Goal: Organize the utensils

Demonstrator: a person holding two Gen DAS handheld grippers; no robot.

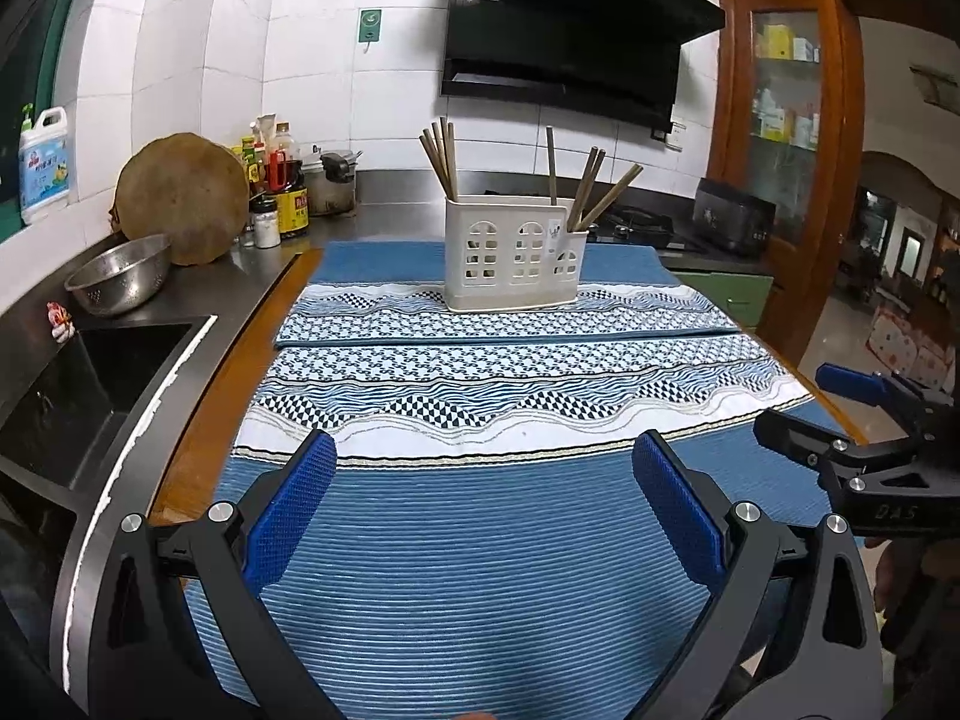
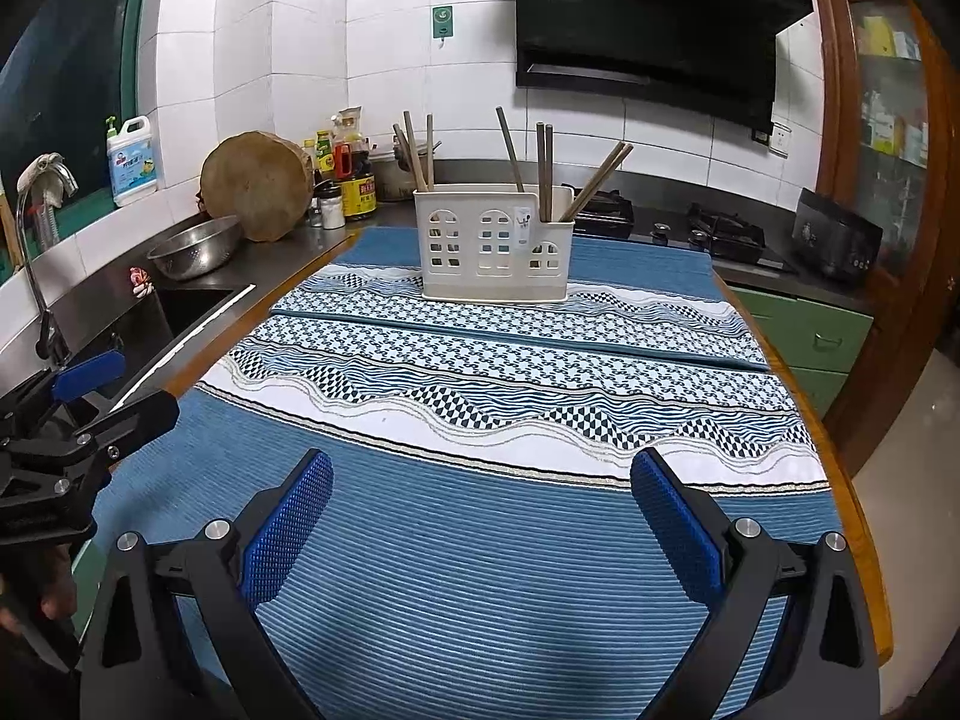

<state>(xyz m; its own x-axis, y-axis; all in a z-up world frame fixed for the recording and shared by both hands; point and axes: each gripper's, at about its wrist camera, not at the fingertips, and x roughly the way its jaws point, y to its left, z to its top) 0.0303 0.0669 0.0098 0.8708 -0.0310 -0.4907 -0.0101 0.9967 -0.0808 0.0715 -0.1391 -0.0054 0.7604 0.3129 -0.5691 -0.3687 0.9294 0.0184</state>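
Observation:
A white plastic utensil holder (image 1: 513, 255) with arched cut-outs stands at the far end of the blue patterned mats (image 1: 480, 540); it also shows in the right wrist view (image 2: 495, 249). Several brown chopsticks (image 1: 441, 159) stand in its left side and several more (image 1: 591, 186) lean in its right compartment. My left gripper (image 1: 485, 450) is open and empty, low over the near mat. My right gripper (image 2: 481, 468) is open and empty beside it, and shows at the right edge of the left wrist view (image 1: 852, 414).
A sink (image 1: 78, 384) and steel colander (image 1: 117, 273) lie to the left, with a round wooden board (image 1: 183, 195), sauce bottles (image 1: 282, 186) and a pot behind. A gas hob (image 2: 720, 234) and dark appliance (image 2: 834, 240) sit at the right. The table's wooden edge (image 2: 852, 510) runs along the right.

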